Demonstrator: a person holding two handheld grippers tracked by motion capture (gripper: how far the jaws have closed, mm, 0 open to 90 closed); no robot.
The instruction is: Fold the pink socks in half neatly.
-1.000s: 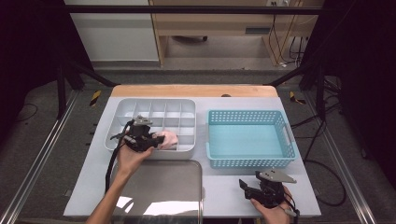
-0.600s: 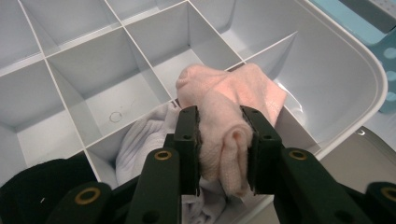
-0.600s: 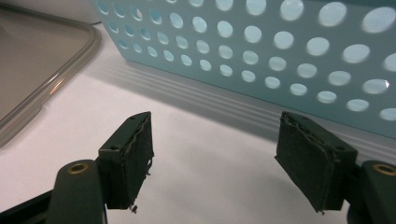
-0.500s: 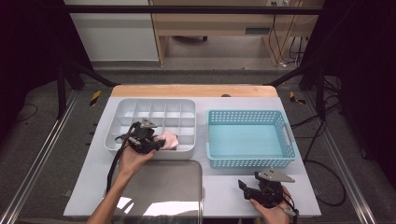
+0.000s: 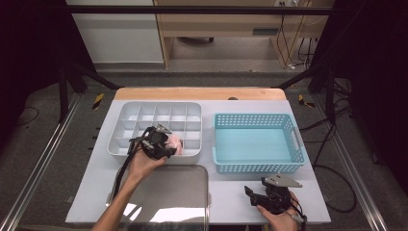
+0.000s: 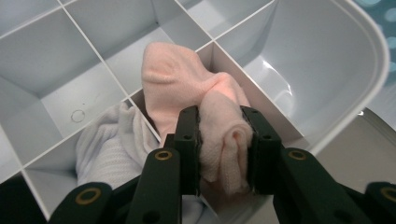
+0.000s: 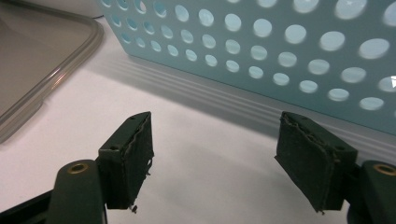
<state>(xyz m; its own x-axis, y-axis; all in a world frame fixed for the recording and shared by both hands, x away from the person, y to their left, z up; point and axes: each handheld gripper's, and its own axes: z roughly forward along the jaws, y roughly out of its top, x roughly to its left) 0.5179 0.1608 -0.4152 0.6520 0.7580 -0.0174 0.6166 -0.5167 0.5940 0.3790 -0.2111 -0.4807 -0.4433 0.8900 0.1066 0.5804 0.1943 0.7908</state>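
My left gripper (image 5: 167, 144) hovers over the front row of the white divided tray (image 5: 144, 109). It is shut on a rolled pink sock (image 6: 177, 79), whose free end droops onto a divider near the tray's front right compartments. The pads press both sides of the roll (image 6: 223, 140). A pale grey-white sock (image 6: 109, 149) lies in the compartment beside it. My right gripper (image 5: 253, 193) rests low at the table's front right, open, with nothing between its fingers (image 7: 128, 154).
The teal perforated basket (image 5: 255, 167) stands right of the tray, and its wall (image 7: 289, 56) rises just ahead of my right gripper. A clear flat lid (image 5: 163, 192) lies at the front centre. White table mat (image 7: 196, 140) shows under the right jaws.
My left gripper has shifted a little to the right and lower over the tray with the pink sock in it. The right gripper has stayed put.
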